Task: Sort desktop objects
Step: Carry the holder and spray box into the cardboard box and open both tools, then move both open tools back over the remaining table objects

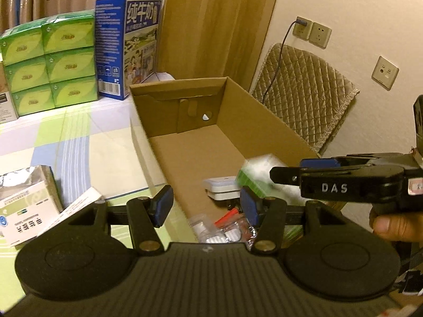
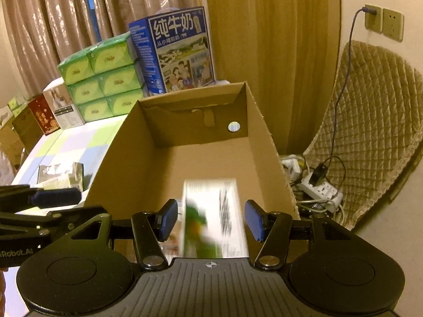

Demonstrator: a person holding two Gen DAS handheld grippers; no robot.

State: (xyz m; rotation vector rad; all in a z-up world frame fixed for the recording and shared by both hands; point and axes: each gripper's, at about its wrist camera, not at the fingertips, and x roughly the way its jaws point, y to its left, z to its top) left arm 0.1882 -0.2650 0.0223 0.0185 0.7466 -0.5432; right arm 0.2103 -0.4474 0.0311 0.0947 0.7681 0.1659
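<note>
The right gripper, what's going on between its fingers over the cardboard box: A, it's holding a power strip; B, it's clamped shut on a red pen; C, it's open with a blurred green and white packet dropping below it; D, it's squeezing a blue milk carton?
C: the right gripper stands open, and the blurred green and white packet touches neither finger above the cardboard box.

The blue milk carton (image 2: pixel 173 52) at the far end of the table reads "纯牛奶". The right gripper (image 1: pixel 286 170) carries "DAS" in white; the left gripper (image 2: pixel 56 196) shows "Robot.AI".
</note>
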